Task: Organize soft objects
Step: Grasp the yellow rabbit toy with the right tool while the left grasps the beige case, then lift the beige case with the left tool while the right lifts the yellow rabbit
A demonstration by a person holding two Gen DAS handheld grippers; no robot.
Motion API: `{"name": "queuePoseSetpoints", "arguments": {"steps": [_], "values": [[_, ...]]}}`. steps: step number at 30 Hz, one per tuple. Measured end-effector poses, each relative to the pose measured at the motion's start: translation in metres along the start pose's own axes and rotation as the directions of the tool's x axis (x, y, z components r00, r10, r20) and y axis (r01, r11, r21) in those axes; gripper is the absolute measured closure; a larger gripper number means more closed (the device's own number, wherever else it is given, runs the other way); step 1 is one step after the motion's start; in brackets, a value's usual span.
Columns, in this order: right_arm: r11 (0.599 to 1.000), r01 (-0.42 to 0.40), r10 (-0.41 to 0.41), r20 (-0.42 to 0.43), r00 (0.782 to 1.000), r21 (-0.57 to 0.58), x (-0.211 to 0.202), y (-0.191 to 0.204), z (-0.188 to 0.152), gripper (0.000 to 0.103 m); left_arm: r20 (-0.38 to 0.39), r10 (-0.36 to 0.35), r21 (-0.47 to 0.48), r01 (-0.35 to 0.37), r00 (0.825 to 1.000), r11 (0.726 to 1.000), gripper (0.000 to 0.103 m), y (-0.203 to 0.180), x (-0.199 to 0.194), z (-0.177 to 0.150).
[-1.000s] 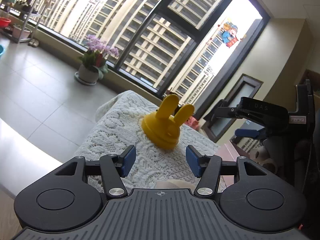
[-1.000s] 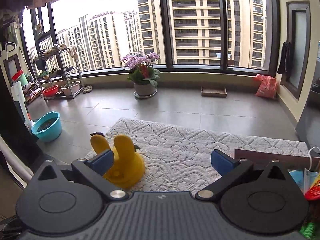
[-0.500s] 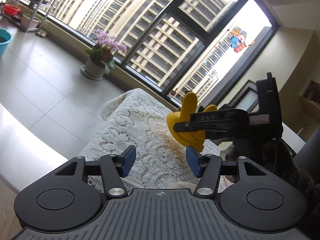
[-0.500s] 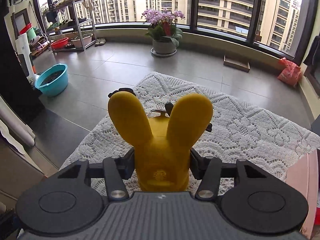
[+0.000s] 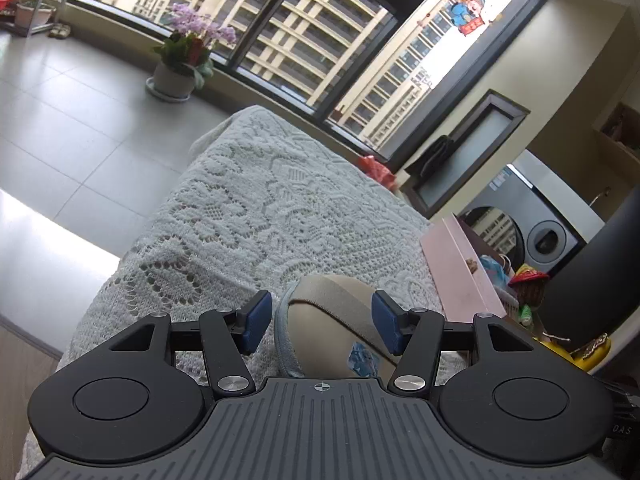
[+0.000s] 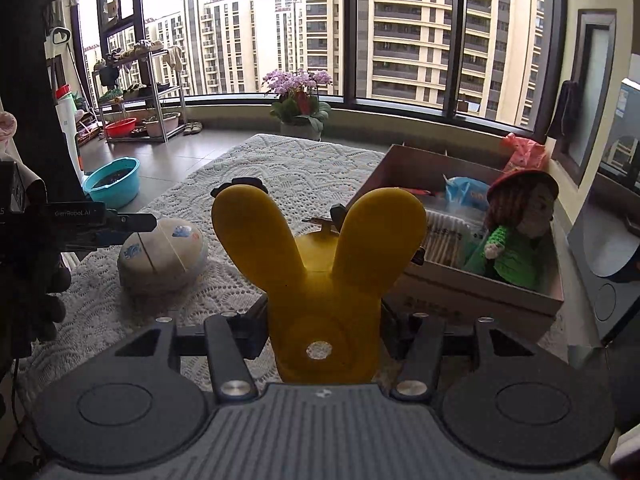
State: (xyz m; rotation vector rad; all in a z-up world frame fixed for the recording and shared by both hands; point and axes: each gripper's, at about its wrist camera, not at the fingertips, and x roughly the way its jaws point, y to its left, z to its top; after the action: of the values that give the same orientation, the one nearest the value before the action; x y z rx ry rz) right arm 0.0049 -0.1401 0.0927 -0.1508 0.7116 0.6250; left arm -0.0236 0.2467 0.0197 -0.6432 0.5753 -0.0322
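A yellow soft toy with two rabbit ears [image 6: 320, 280] stands upright between the pads of my right gripper [image 6: 324, 332], which is shut on its body just left of the cardboard box [image 6: 472, 300]. A knitted doll [image 6: 516, 232] in a green top and red hat leans inside that box. My left gripper [image 5: 320, 322] is open, its blue pads [image 5: 256, 322] on either side of a round beige cushion-like object [image 5: 324, 332] lying on the lace cloth. In the right wrist view the left gripper [image 6: 132, 226] hangs at the top left of that beige object [image 6: 164, 256].
The white lace cloth [image 5: 256, 216] covers the table, which drops off to a tiled floor at left and far end. The box's pink side [image 5: 452, 264] stands at the right. A potted orchid [image 6: 300, 108] and a blue basin [image 6: 114, 180] sit on the floor.
The right gripper closed on the yellow toy and carried it from the cloth's left side toward the box. The left gripper tipped down, bringing the beige object between its open pads.
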Motion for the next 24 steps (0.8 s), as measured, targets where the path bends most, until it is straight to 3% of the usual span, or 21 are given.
{"name": "queuePoseSetpoints", "arguments": {"steps": [5,7,13,19,24], "values": [[0.973,-0.031,0.034,-0.01,0.999,0.227,-0.003,-0.049,-0.04,0.047,-0.042,-0.002,-0.075,-0.001,0.999,0.997,0.043,0.0,0.006,-0.004],[0.957,-0.042,0.045,-0.003,0.999,0.286,0.003,-0.06,-0.055,0.042,-0.043,0.006,-0.099,-0.01,0.999,0.995,0.043,-0.001,0.006,-0.005],[0.943,-0.061,0.042,0.064,0.997,0.327,0.003,-0.059,-0.076,0.025,-0.093,0.005,-0.097,-0.014,0.996,0.995,0.043,-0.011,0.009,-0.004],[0.933,-0.088,0.059,0.092,0.994,0.35,0.002,-0.061,-0.079,0.025,-0.09,-0.016,0.084,0.024,0.996,0.996,0.044,-0.06,0.011,-0.012],[0.931,-0.091,0.06,0.097,0.993,0.352,0.001,-0.056,-0.079,0.023,-0.158,-0.08,0.234,0.116,0.984,0.965,0.045,-0.111,0.021,-0.028]]}}
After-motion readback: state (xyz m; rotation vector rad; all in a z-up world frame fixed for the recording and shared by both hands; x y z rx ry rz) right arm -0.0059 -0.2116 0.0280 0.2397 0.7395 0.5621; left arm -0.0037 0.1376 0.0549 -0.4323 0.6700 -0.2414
